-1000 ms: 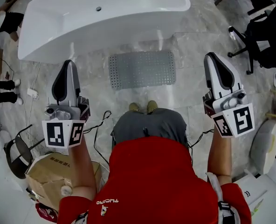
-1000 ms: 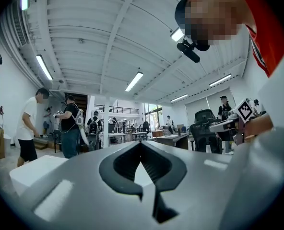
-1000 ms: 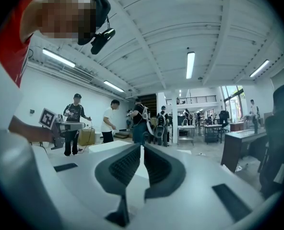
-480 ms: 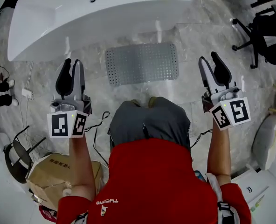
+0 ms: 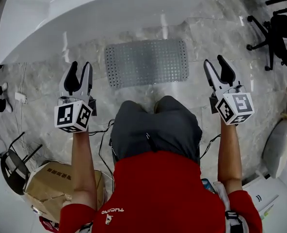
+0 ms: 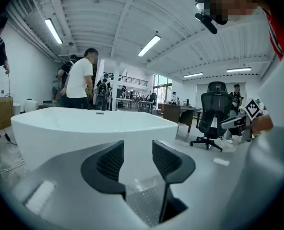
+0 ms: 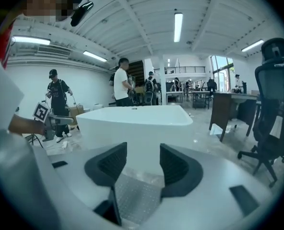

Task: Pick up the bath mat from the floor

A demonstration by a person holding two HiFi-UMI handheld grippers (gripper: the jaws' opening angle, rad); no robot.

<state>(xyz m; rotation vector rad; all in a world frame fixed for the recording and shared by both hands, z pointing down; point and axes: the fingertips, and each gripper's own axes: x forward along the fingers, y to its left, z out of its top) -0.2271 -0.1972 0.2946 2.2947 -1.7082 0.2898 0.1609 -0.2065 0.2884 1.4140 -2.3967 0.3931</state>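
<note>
Start at bath mat (image 5: 146,62): flat on stone floor (image 5: 41,86), mid-scene, just near side of bathtub (image 5: 100,13), just beyond bent knees (image 5: 155,125). Grey, studded all over, rect. w/ rounded corners. Not yet touched.

Flanked by left gripper (image 5: 80,68) off left short end and right gripper (image 5: 214,62) off right short end. Both held above floor, apart from mat, tips toward tub. Opening on both sides right now, jaws abt half spread. Nothing between either pair; only mat and floor visible through the gaps in both gripper views.

Judged step: reach down, pre-grasp. To do well:
- Finish opening before descent.
- Go low, tilt tips down, come in at the two short ends together.
- Probably thin and floppy, maybe clingy underneath (can't tell), so work one jaw under an edge or corner and peel, not yank.
- Pinch well in from the rim, same depth both sides, to limit sag and fold.
- Lift evenly and stay clear of tub wall.

Long axis: left-right, roughly parallel w/ tub's near wall, right end a touch farther away than left. No obvious head or tail end. Which face up: can't tell.
</note>
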